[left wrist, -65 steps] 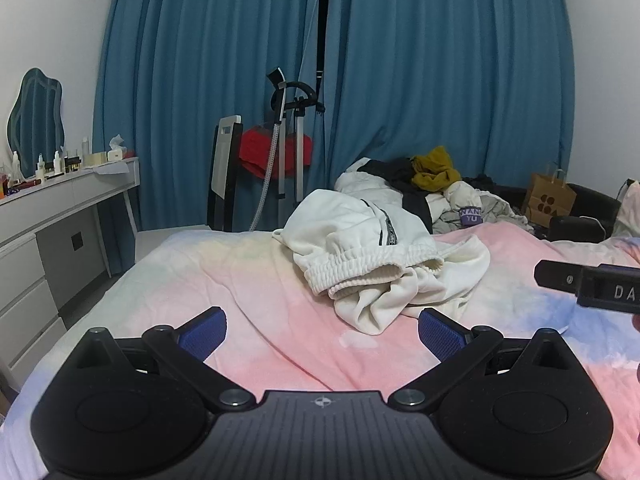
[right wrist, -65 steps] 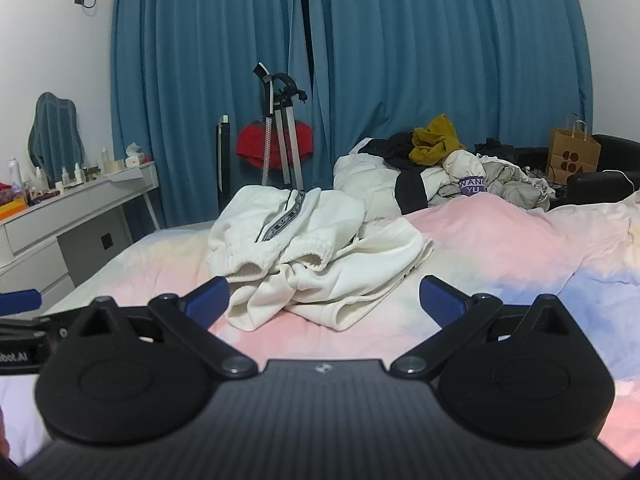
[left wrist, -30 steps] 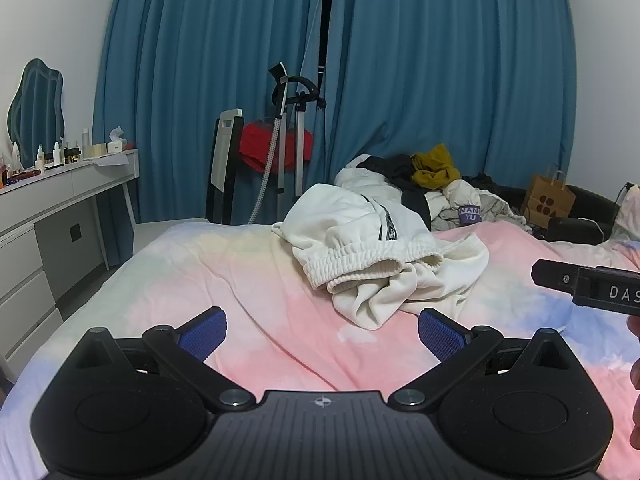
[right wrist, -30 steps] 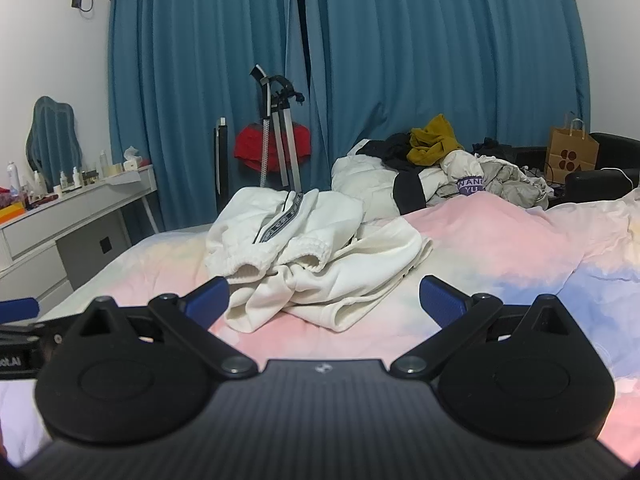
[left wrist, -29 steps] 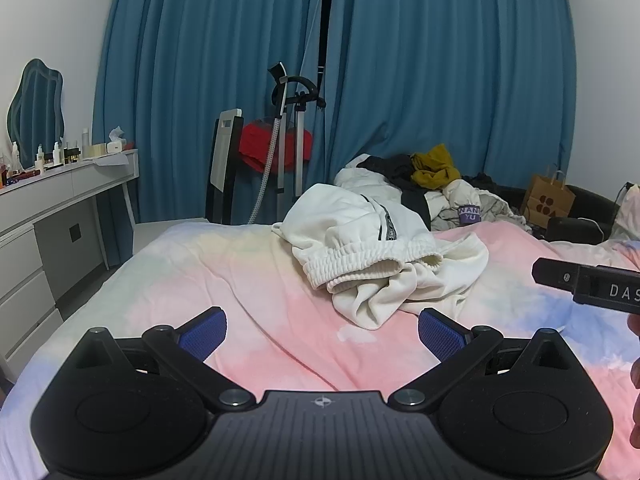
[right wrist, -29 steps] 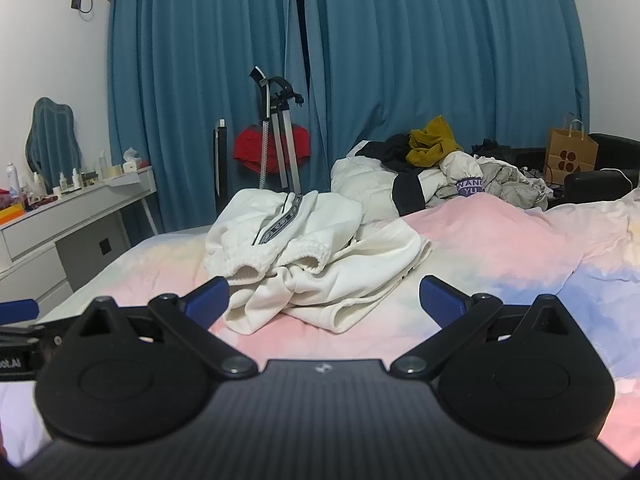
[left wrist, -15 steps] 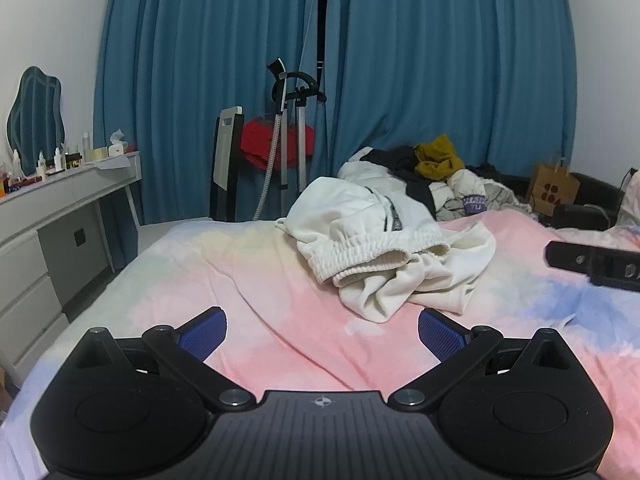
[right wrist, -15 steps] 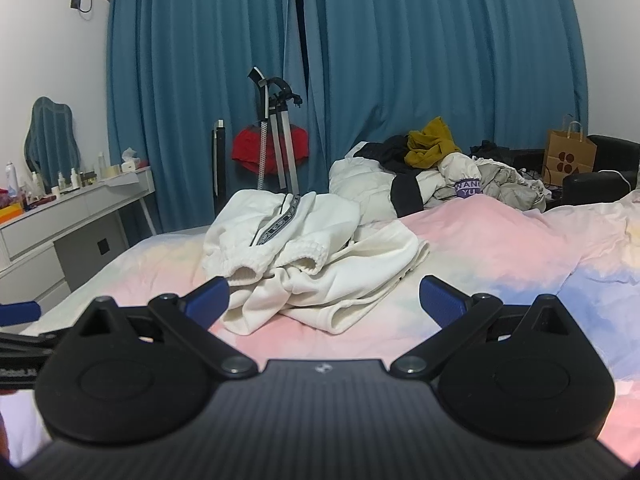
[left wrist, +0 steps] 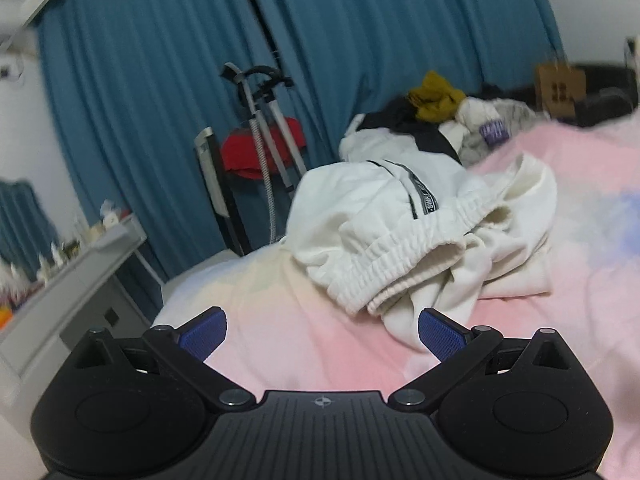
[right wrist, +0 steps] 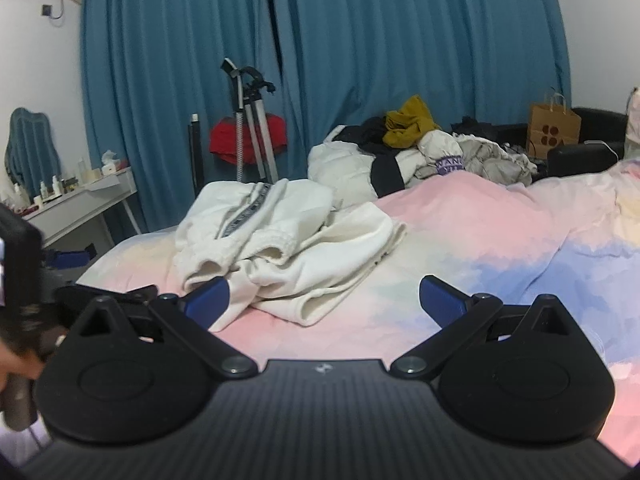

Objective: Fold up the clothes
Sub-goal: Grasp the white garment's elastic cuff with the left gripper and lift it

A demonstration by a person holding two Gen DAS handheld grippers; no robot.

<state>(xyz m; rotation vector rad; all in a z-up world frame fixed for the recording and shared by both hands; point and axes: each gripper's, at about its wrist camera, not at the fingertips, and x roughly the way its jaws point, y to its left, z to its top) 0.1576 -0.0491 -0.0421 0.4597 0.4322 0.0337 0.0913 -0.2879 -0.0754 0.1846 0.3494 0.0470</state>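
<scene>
Crumpled cream sweatpants with an elastic waistband and a dark side stripe lie in a heap on the pink and blue bedspread. My left gripper is open just short of the heap, tilted, its right blue pad close to a hanging fold. In the right wrist view the same sweatpants lie ahead and to the left. My right gripper is open above the bedspread, its left pad overlapping the heap's near edge in the picture. Nothing is held.
A pile of other clothes sits at the bed's far end before blue curtains. A garment steamer and red cloth stand behind the bed. A white dresser is at the left, a paper bag at the right.
My left gripper has moved forward to the sweatpants and rolled, so its view is now tilted. My right gripper has moved a little nearer too, and the left gripper's body now shows at its left edge.
</scene>
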